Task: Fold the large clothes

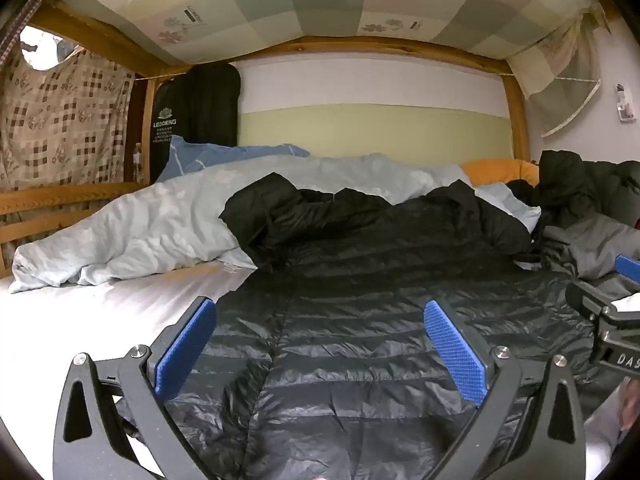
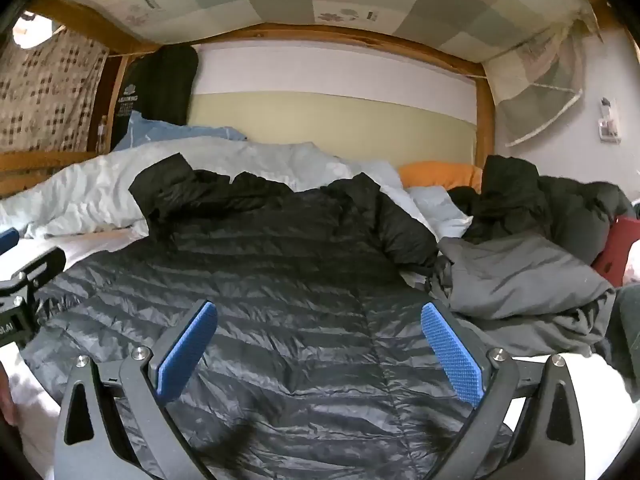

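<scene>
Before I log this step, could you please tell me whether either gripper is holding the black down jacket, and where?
Nothing is held: both the left gripper and right gripper are open above the black down jacket.

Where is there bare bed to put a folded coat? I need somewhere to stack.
Bare white sheet lies left of the black puffer jacket, bordered behind by the pale blue duvet. The right side is crowded: a grey garment and a dark coat.

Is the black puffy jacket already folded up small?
No, the black puffy jacket lies spread out flat across the white bed sheet, with its sleeves bunched up at the far end.
</scene>
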Demonstrator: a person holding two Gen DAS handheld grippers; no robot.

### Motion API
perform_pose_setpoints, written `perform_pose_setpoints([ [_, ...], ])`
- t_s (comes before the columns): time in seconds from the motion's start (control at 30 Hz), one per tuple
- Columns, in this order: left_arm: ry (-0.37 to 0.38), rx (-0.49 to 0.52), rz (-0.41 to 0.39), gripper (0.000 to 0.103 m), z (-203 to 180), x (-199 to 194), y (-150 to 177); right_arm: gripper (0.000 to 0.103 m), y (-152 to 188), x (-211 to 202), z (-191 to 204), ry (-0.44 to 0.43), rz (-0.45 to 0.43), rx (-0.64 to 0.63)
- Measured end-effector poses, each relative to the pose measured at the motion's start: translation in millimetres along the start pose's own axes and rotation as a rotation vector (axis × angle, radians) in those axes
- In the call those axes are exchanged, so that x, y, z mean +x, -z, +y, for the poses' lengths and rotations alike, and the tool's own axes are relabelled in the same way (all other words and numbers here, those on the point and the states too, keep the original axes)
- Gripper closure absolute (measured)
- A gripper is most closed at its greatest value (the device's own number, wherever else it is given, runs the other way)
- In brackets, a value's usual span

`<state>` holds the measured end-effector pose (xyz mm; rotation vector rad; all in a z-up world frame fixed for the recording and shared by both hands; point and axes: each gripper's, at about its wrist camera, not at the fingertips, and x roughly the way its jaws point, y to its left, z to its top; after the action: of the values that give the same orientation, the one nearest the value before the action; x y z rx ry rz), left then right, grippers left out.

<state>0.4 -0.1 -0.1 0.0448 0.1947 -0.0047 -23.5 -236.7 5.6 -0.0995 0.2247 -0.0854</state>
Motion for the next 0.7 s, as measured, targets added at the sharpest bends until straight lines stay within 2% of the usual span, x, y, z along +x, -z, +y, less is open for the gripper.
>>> perform_pose_setpoints([
  [0.13, -0.007, -0.008, -0.005, 0.000, -5, 5, 0, 0.000, -3, 7, -13, -0.016, -0.010, 0.053],
  [0.17, 0.002, -0.040, -0.021, 0.000, 3, 3, 1, 0.000, 1, 5, -14, -0.008, -0.025, 0.034],
  [0.4, -0.002, -0.038, -0.004, 0.000, 2, 5, 3, 0.000, -2, -3, 10, 0.038, -0.036, -0.063],
  [0.5, 0.000, -0.040, 0.002, 0.000, 5, 6, 5, 0.000, -3, -1, 11, 0.038, -0.027, -0.068],
  [0.6, -0.031, -0.050, 0.012, 0.000, 7, 7, 5, 0.000, -2, 1, 9, 0.037, -0.015, -0.065],
  [0.7, -0.023, -0.073, 0.010, 0.000, 12, 8, 6, 0.000, -3, 4, 10, 0.037, -0.001, -0.068],
])
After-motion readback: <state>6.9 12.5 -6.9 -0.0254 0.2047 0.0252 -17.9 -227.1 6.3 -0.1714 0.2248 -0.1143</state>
